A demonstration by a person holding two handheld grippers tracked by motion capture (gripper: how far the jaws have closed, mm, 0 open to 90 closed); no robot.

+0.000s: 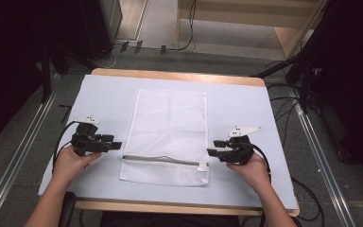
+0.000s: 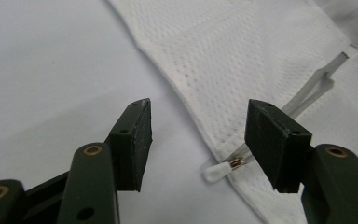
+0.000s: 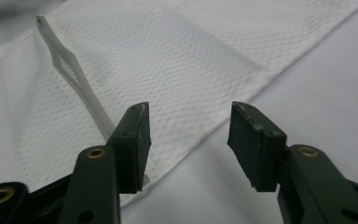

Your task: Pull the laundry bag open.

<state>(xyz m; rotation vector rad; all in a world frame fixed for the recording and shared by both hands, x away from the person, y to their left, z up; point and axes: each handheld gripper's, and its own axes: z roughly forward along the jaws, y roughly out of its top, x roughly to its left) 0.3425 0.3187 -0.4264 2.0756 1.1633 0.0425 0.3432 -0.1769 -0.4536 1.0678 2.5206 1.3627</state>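
Lying flat mid-worktop (image 1: 104, 94), the white rectangular mesh laundry bag (image 1: 170, 123) with its near-edge zipper (image 1: 163, 159) sits between the left tool (image 1: 116, 145) and right tool (image 1: 211, 152), both open and empty, apparently released; any further handling needs a fresh grip.

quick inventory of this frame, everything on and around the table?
mesh bag: 1, white, flat at the middle of the table
zipper: 1, grey, across the bag near its near edge, partly gaping
zipper pull: 1, white tab, at the bag's left end
table: 1, pale top with a wood edge
cables: several, black, on the floor right of the table
left gripper: 1, black, left of the bag, jaws open, nothing held
right gripper: 1, black, right of the bag, jaws open, nothing held
hands: 2, one behind each gripper
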